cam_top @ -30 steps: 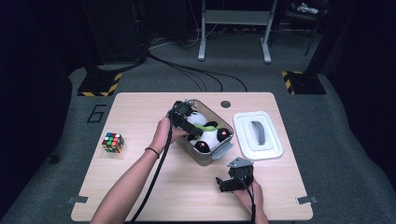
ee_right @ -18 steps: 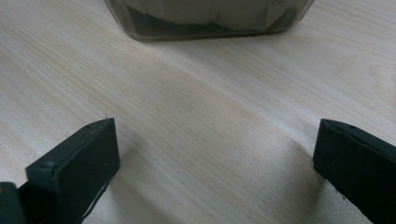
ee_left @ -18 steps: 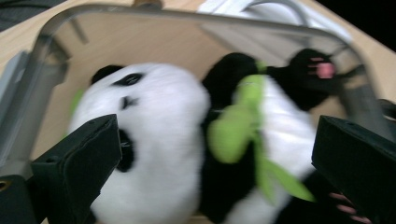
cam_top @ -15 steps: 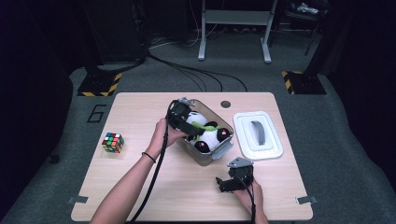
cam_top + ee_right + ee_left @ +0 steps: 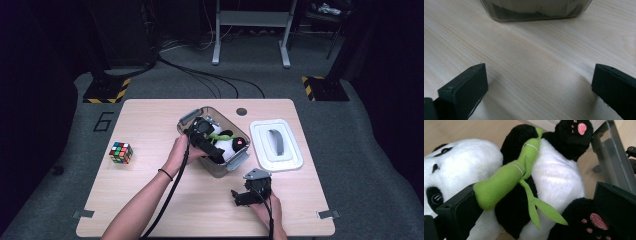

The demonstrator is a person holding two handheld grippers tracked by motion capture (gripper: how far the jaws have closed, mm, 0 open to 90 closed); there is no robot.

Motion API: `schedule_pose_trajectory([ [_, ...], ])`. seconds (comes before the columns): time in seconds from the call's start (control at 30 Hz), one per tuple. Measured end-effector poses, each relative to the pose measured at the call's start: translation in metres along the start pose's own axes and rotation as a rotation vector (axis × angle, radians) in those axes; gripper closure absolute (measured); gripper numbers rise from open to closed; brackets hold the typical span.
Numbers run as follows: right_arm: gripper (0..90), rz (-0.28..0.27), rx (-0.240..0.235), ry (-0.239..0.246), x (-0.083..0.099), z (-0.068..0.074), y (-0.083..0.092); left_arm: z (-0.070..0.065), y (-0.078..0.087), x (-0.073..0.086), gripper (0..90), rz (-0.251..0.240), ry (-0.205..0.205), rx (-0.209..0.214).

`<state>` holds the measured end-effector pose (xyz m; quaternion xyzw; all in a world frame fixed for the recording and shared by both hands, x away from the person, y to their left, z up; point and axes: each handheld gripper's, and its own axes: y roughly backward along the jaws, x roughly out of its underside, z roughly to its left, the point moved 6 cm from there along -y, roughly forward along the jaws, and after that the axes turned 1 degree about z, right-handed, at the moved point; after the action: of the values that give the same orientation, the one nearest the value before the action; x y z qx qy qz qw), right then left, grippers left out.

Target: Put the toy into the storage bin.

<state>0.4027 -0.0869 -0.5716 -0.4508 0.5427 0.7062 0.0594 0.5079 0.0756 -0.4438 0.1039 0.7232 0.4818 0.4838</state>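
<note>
- Your left gripper point(image 5: 207, 140) is down inside the bin point(image 5: 186, 119), jaws spread wide on either side of the panda point(image 5: 554, 180). Can't tell if they actually touch it.
- The panda lies in the bin with a green bamboo stalk point(image 5: 509, 176) across its chest. Its head is cut off at the left edge of the left gripper view.
- Your right gripper point(image 5: 247, 196) sits low over the table point(image 5: 529, 75) near the bin, jaws wide apart, nothing between them.
- The lid point(image 5: 276, 145) is just right of the bin, and the cube point(image 5: 121, 152) is well off to the left.
</note>
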Motion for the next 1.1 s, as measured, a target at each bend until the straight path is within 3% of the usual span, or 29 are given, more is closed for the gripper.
schedule_pose_trajectory([
  [0.1,0.0,0.0,0.0,-0.001,0.0,0.0,0.0,0.001,0.01,-0.004,0.2,-0.04,0.02,0.011],
  [0.33,0.0,0.0,0.003,0.006,0.0,-0.001,0.0,-0.002,0.029,-0.01,0.1,-0.072,0.004,0.012],
  [0.57,0.0,0.001,0.003,-0.001,0.0,0.0,0.0,-0.01,0.022,-0.006,0.1,-0.02,-0.025,0.017],
  [0.77,0.0,-0.001,0.003,0.001,0.0,0.0,0.0,-0.011,0.009,0.002,0.1,0.062,-0.066,-0.037],
  [1.1,0.0,0.003,0.0,0.011,0.001,-0.001,0.0,-0.005,-0.009,0.014,0.1,0.099,-0.027,-0.007],
])
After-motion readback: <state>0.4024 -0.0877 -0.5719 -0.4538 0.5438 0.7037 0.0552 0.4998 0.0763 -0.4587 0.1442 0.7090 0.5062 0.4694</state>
